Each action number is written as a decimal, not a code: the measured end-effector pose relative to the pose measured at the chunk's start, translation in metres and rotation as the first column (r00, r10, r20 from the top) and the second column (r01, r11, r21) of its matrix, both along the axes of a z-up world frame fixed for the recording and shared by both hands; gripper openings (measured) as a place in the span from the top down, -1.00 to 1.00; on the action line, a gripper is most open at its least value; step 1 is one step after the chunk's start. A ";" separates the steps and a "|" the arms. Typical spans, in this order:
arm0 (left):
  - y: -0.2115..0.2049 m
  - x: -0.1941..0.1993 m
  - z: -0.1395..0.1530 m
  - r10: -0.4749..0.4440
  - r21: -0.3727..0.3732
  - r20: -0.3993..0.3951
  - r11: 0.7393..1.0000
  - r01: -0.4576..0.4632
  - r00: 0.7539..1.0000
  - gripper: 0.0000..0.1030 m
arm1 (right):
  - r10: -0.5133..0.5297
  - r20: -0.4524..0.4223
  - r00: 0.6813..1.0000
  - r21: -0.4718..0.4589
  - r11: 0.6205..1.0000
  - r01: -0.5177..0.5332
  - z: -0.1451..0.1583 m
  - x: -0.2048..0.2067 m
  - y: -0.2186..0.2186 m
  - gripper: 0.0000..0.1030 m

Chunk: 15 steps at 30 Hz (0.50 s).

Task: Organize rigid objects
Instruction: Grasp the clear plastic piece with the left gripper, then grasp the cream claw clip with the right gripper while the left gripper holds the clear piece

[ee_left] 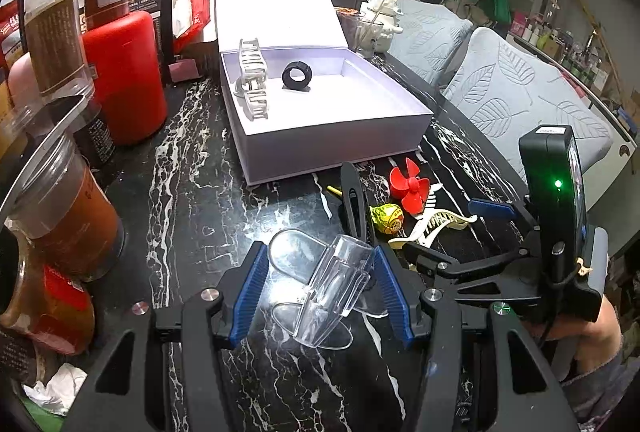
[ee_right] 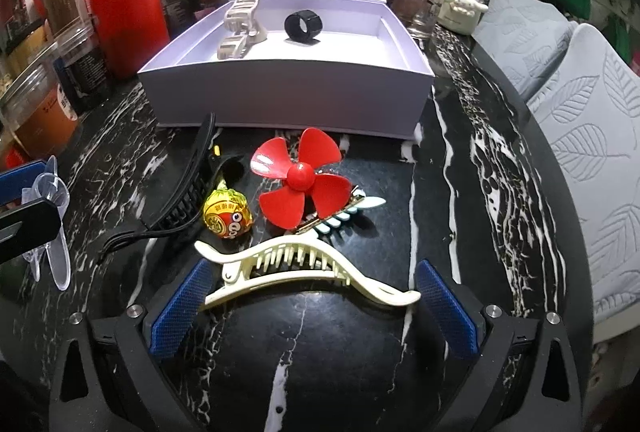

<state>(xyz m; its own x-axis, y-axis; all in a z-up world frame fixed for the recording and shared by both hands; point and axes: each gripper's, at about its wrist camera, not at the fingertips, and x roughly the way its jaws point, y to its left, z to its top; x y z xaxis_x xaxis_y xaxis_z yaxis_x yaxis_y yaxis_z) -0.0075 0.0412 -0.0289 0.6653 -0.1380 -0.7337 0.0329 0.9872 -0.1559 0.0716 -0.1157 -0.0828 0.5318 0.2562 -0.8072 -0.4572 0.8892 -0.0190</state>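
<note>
My left gripper (ee_left: 320, 288) is shut on a clear plastic scoop (ee_left: 324, 292), held just above the black marble table; the scoop also shows in the right wrist view (ee_right: 50, 224). An open white box (ee_left: 332, 136) holds a clear hair claw (ee_left: 252, 84) and a black ring (ee_left: 297, 75). My right gripper (ee_right: 308, 296) is open around a cream hair clip (ee_right: 308, 272) lying on the table. Behind the clip lie a red fan propeller (ee_right: 300, 180), a wrapped lollipop (ee_right: 227, 214), a black hair clip (ee_right: 188, 184) and a pale blue claw (ee_right: 340, 218).
A red canister (ee_left: 124, 76), jars (ee_left: 60, 192) and packets crowd the left side. A glass (ee_left: 360, 28) and a white teapot (ee_left: 382, 16) stand behind the box. Cushioned chairs (ee_left: 520, 92) are at the right past the table edge.
</note>
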 end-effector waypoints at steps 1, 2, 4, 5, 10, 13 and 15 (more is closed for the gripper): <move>0.000 0.000 0.000 0.001 0.000 0.000 1.000 -0.001 1.000 -0.05 | 0.002 0.000 1.000 0.000 1.000 -0.002 0.000 0.000 0.000 -1.00; 0.000 0.000 0.000 0.001 -0.001 0.000 1.000 -0.001 1.000 -0.05 | 0.005 -0.002 1.000 0.001 1.000 -0.005 0.000 -0.001 0.000 -1.00; 0.000 0.000 0.000 0.000 -0.003 0.000 1.000 0.000 1.000 -0.05 | 0.007 -0.002 1.000 0.002 1.000 -0.007 0.000 -0.002 0.000 -0.98; 0.000 0.000 0.000 -0.001 -0.003 0.001 1.000 0.001 1.000 -0.05 | 0.006 -0.002 1.000 0.007 1.000 -0.006 0.001 -0.003 -0.001 -0.90; -0.001 -0.002 0.002 -0.003 -0.004 0.005 1.000 0.003 1.000 -0.05 | 0.005 -0.034 0.999 0.057 0.998 -0.003 0.002 -0.003 -0.006 -0.35; -0.003 -0.003 0.003 -0.004 -0.002 0.006 1.000 0.004 1.000 -0.05 | 0.023 -0.029 0.999 0.051 0.998 -0.022 0.002 -0.008 -0.006 -0.32; -0.004 -0.004 0.003 -0.004 -0.002 0.007 1.000 0.004 1.000 -0.05 | 0.027 -0.026 0.999 0.053 0.998 -0.026 0.002 -0.011 -0.007 -0.27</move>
<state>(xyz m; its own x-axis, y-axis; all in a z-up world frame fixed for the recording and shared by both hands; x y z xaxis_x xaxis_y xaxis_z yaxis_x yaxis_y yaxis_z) -0.0114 0.0375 -0.0258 0.6701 -0.1425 -0.7285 0.0383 0.9867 -0.1578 0.0611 -0.1224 -0.0805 0.5030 0.3124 -0.8059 -0.4805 0.8761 0.0397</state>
